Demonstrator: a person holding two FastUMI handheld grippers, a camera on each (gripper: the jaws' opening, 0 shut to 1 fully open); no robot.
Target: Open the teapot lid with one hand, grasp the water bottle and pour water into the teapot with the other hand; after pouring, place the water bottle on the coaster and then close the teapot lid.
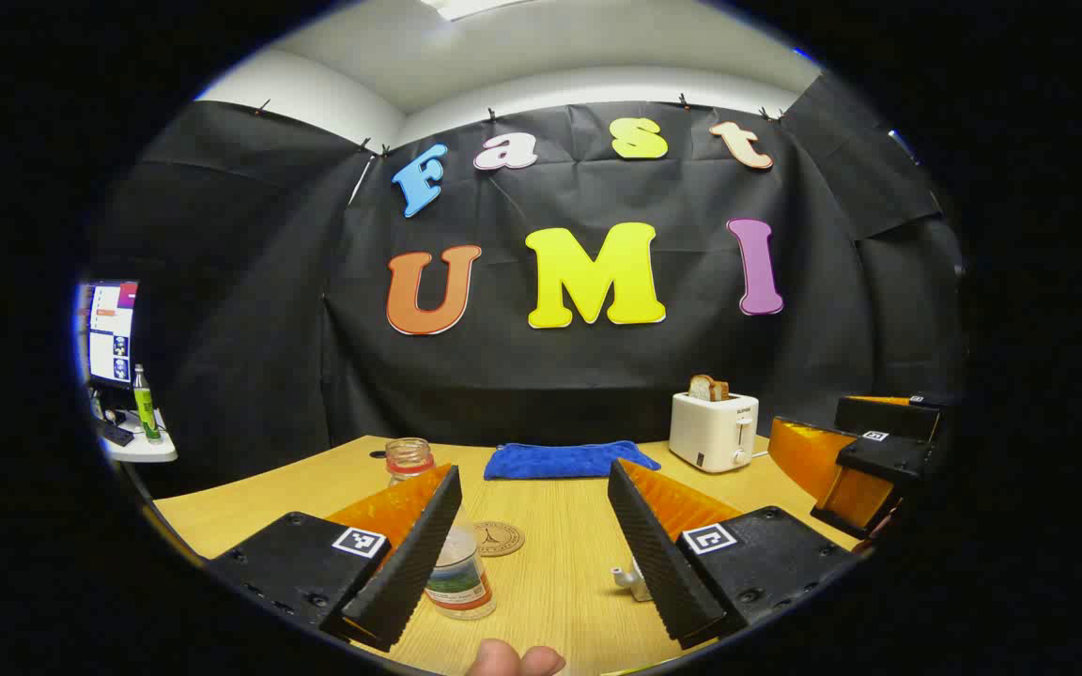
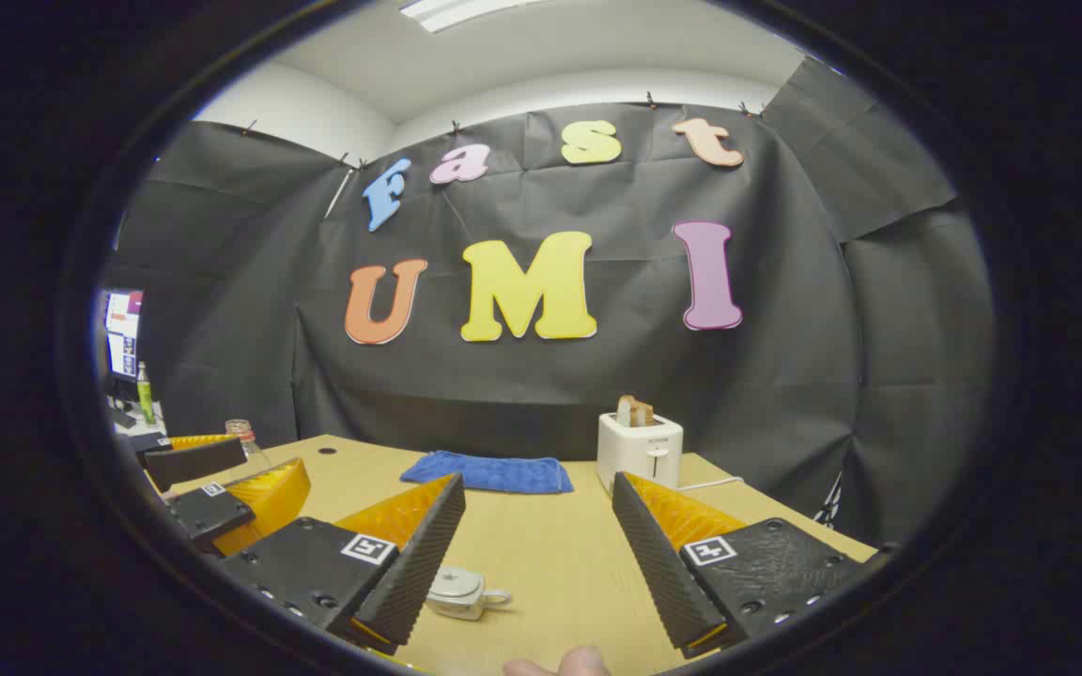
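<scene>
Clear plastic, the water bottle (image 1: 447, 554) stands uncapped toward the tabletop's (image 1: 560, 582) near left edge, right beside the left gripper (image 1: 541, 554), whose jaws are wide apart. It will likely be light, thin-walled and easy to dent; take it around the middle of the body, gently, and keep it upright. The coaster (image 1: 499, 538) lies just behind it. The teapot (image 2: 458, 593) sits low near the near edge before the right gripper (image 2: 536, 563), jaws likewise apart; its lid probably wants a light pinch.
</scene>
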